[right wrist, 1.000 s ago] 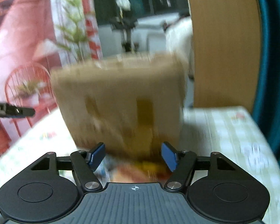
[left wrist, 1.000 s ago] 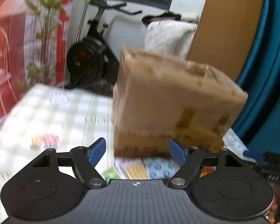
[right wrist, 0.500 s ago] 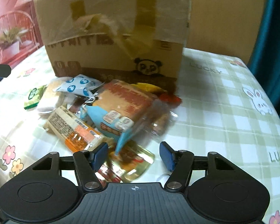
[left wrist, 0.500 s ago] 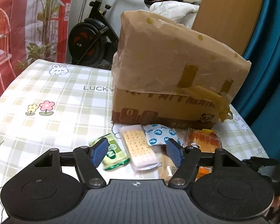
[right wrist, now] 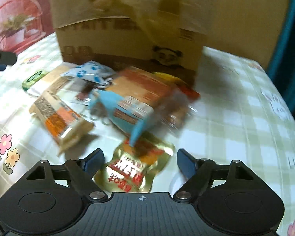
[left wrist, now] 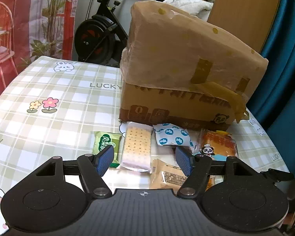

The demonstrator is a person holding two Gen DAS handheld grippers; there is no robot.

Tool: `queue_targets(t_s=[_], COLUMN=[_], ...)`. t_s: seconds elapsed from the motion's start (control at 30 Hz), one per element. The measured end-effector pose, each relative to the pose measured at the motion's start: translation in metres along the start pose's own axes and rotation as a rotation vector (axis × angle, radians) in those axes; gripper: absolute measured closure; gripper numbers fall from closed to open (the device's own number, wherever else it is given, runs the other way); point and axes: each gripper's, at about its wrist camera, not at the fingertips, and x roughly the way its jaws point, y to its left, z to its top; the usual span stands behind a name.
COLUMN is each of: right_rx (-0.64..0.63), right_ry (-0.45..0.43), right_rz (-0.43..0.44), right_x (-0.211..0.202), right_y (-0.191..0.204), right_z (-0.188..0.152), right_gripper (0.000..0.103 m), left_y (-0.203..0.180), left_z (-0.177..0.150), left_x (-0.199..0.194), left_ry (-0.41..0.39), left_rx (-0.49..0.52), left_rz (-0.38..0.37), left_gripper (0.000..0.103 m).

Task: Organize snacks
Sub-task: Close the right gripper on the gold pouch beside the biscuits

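Fingers of both grippers are spread wide, with nothing held: the left gripper (left wrist: 144,160) is poised over the snack pile, the right gripper (right wrist: 140,162) over a gold foil pouch (right wrist: 134,169). A taped cardboard box (left wrist: 184,72) is seen on the checked tablecloth (left wrist: 49,106), snacks strewn touching its front. From largest to smallest: an orange cake packet (left wrist: 219,144), a cracker packet (left wrist: 136,147), a blue-spotted white packet (left wrist: 171,136), a green packet (left wrist: 106,141). The right view is blurred.

exercise bike (left wrist: 100,37), potted plant (left wrist: 49,19), teal curtain (left wrist: 285,68)
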Motion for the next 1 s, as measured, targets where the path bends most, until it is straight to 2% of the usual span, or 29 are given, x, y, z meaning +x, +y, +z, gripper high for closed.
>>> queue_targets(t_s=[0.17,0.4,0.43,0.5,0.7,1.0], right_rx=[0.016,0.008,0.007,0.006,0.016,0.074], right_ry=[0.005,-0.005,-0.010,-0.019,-0.028,-0.073], right_rz=[-0.008,-0.007,-0.002,-0.001,0.021,0.003], right_x=[0.000,0.005,0.004,0.001,-0.005,-0.020], right_y=[-0.020,-0.010,-0.010,-0.011,-0.024,-0.042], right_z=[0.003,0.003,0.002,0.000,-0.002,-0.001], right_gripper=[0.038,0.039,0.040,0.051,0.066,0.068], left_y=[0.000,0.000,0.000,0.000,0.001,0.002], left_z=[-0.002,-0.003,-0.003,-0.003,-0.003,-0.004], left_x=[0.000,0.001,0.001,0.000,0.001,0.001], left_ry=[0.007,0.014,0.015,0.014,0.015,0.016], left_rx=[-0.004,-0.012,-0.010,-0.010,-0.025,-0.027], left_rz=[-0.011,-0.009,-0.008,-0.009,-0.017,-0.026], left_gripper=[0.032,0.032,0.032,0.032,0.032,0.033])
